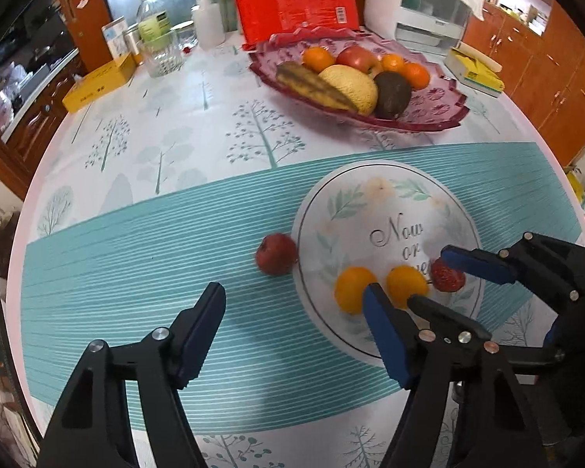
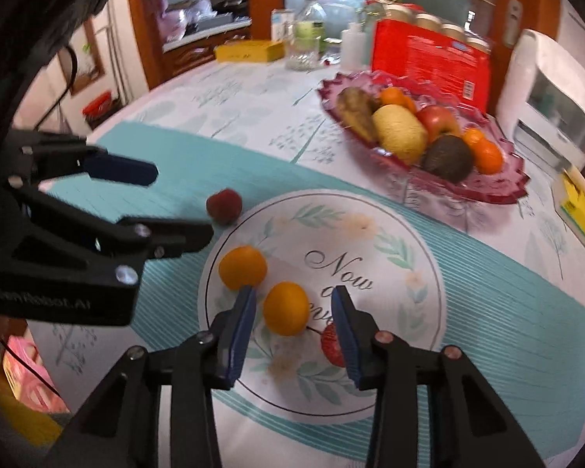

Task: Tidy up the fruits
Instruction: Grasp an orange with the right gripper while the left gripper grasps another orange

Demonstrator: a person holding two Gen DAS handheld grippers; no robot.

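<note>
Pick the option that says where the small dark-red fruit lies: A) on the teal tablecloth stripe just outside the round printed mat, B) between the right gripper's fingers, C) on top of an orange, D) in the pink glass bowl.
A: the small dark-red fruit sits on the teal stripe beside the edge of the round mat, apart from the two oranges on it and far from the pink bowl.
</note>
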